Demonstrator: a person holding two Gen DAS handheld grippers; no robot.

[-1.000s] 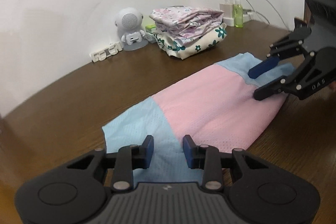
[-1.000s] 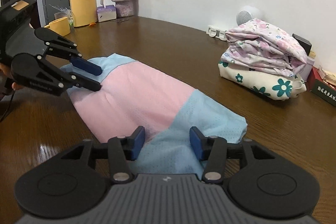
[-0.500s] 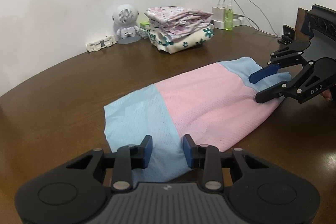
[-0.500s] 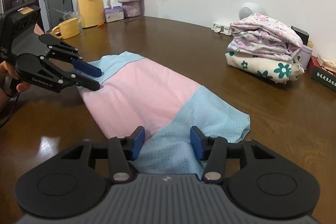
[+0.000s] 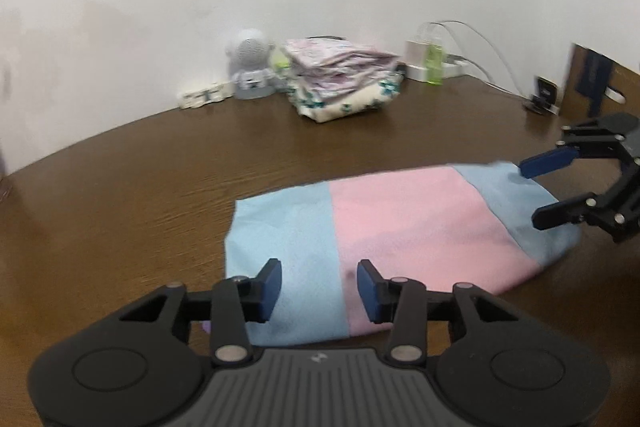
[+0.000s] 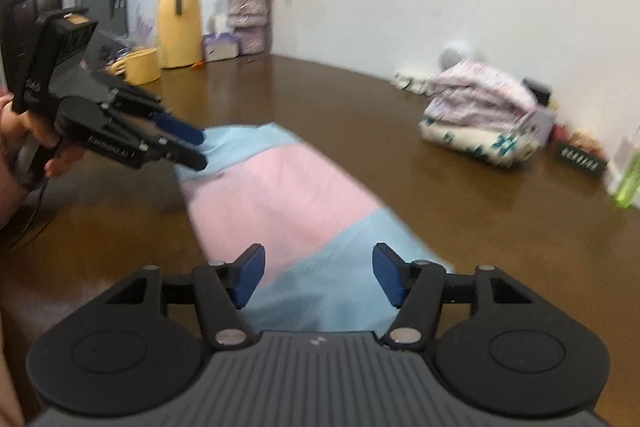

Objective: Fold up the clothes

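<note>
A folded garment [image 5: 400,219] with pink middle and light-blue ends lies flat on the brown table [image 5: 160,167]. My left gripper [image 5: 318,275] hovers over its near blue end, jaws opening, nothing pinched between the pads. In the right wrist view the same garment [image 6: 272,195] stretches away from my right gripper [image 6: 318,259], whose jaws are also opening above the cloth's blue end without gripping it. Each gripper shows in the other's view: the right gripper [image 5: 532,195] at the garment's far end, the left gripper [image 6: 198,149] held by a hand [image 6: 24,143].
A stack of folded floral clothes [image 5: 344,83] sits by the wall beside a small white robot-shaped speaker [image 5: 250,67], a power strip [image 5: 204,95] and a green bottle [image 5: 434,67]. A yellow jug [image 6: 178,23], flower vase [image 6: 248,19] and yellow cup [image 6: 138,67] stand far left.
Both grippers have drawn back from the garment's ends and risen slightly, and both pairs of jaws stand wider apart. The garment lies flat where it was.
</note>
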